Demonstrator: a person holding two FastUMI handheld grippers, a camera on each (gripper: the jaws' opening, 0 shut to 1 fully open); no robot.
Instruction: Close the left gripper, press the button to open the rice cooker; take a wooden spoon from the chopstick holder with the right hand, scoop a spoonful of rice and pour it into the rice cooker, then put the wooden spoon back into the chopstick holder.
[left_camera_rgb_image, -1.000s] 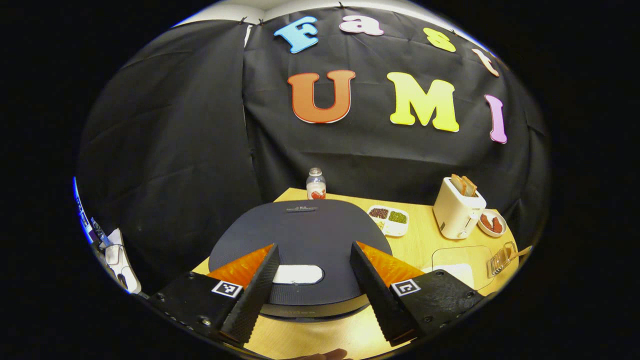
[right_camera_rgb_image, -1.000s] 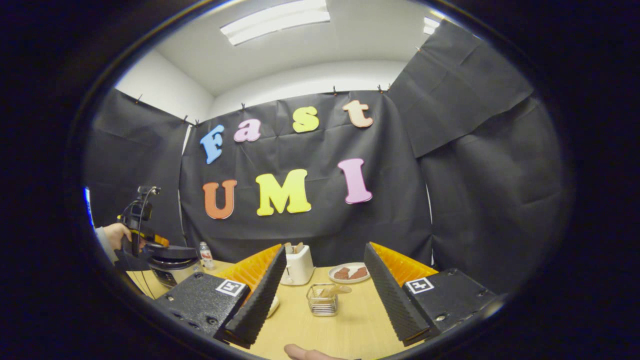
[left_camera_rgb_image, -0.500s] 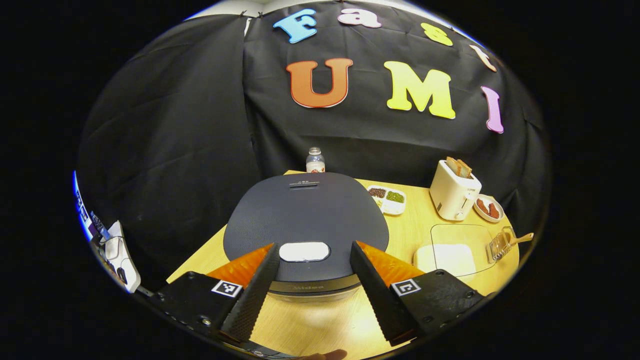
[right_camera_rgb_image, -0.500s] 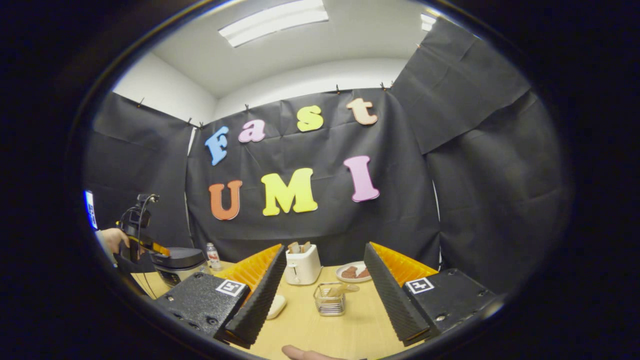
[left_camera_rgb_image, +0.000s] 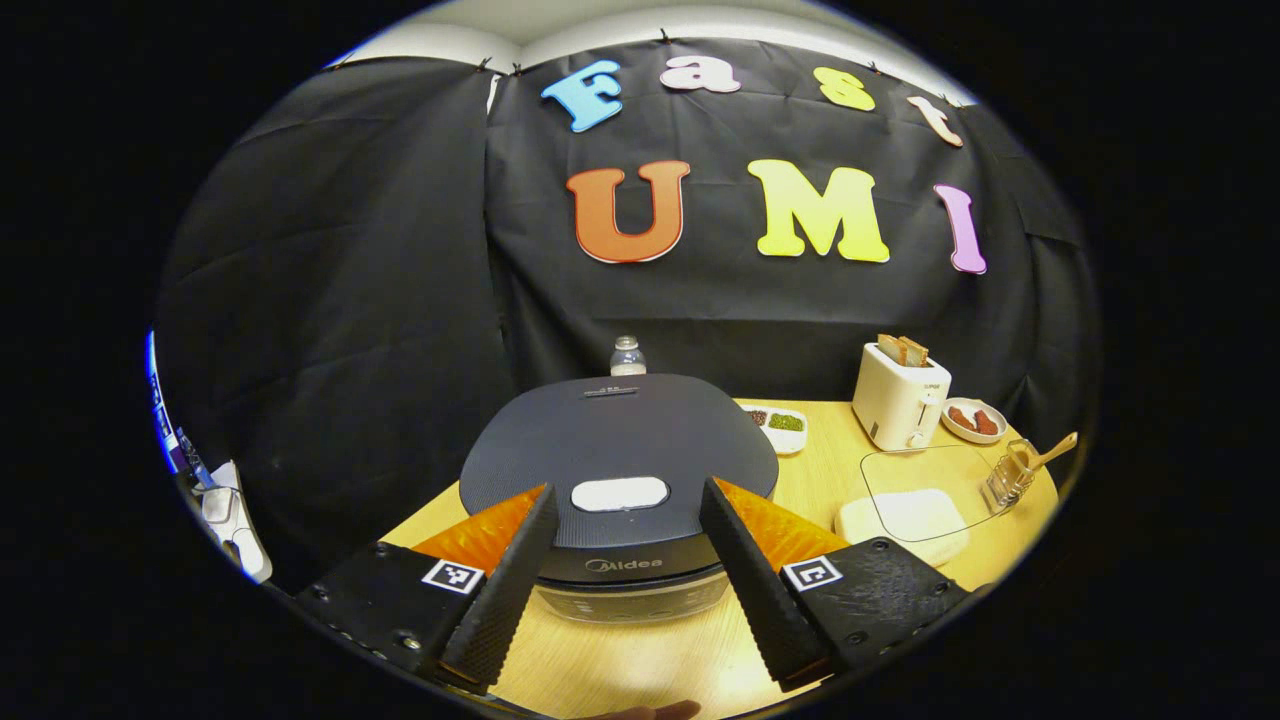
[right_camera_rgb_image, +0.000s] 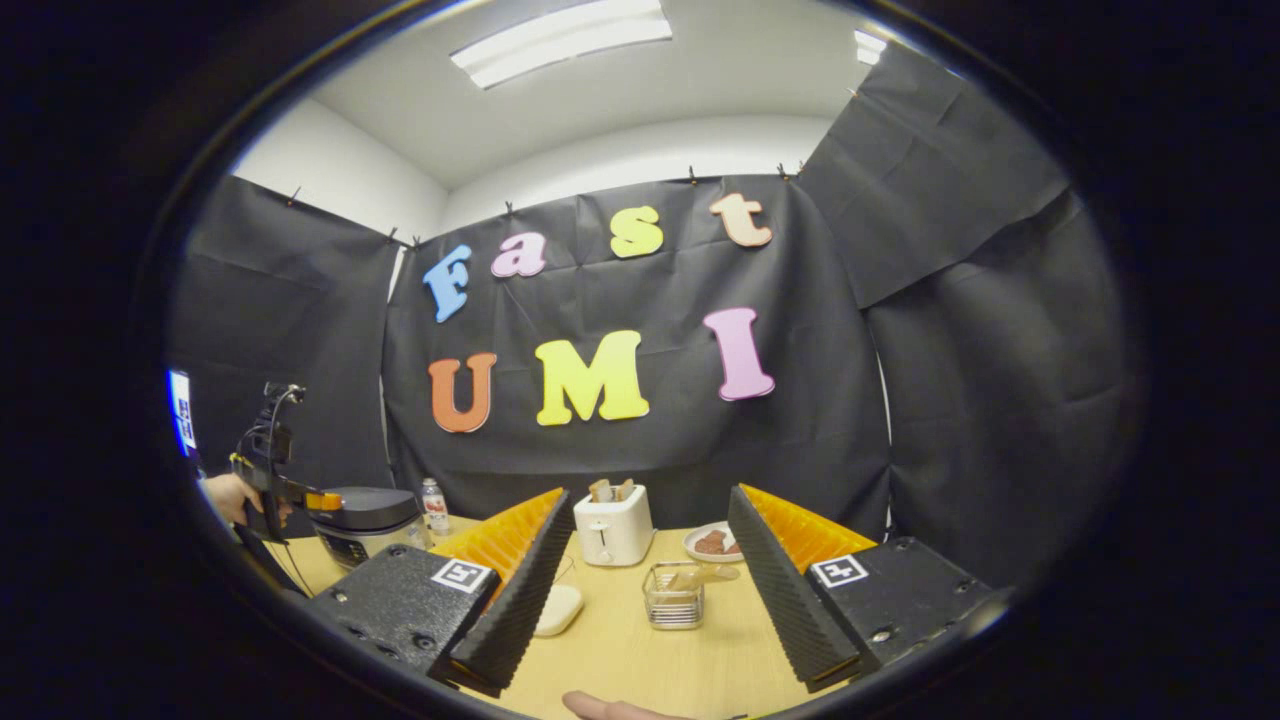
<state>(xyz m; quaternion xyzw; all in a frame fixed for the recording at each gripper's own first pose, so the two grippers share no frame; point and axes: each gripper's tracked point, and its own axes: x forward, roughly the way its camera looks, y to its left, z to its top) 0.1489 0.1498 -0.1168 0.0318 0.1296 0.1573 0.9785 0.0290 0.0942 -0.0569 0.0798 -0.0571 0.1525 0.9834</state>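
The left tool (left_camera_rgb_image: 622, 590) hangs before the front of the rice cooker (left_camera_rgb_image: 620, 450), its two fingers spread wide and touching nothing; between them show the cooker's closed dark lid and the pale oval button (left_camera_rgb_image: 619, 493) near the lid's front edge. The cooker stands at the left end of the wooden worktop (left_camera_rgb_image: 830, 480), close to its front edge, with a small bottle (left_camera_rgb_image: 627, 356) behind it at the back edge. A divided dish of beans (left_camera_rgb_image: 777, 421) lies just right of the cooker, and a white toaster (left_camera_rgb_image: 900, 395) with bread in its slots stands farther right, near the back edge, beside a small plate (left_camera_rgb_image: 972, 420). Toward the right end sits the clear chopstick holder (left_camera_rgb_image: 1012, 472) with the wooden spoon (left_camera_rgb_image: 1050, 452) leaning out of it; a clear-lidded container of rice (left_camera_rgb_image: 905, 510) lies just left of it. The right tool (right_camera_rgb_image: 650, 600) hovers above the front edge of the worktop, its fingers likewise wide apart and empty, pointing toward the chopstick holder, which stands well apart from the fingertips. In the right gripper view a hand (right_camera_rgb_image: 232, 497) holds the left tool at the worktop's left end.
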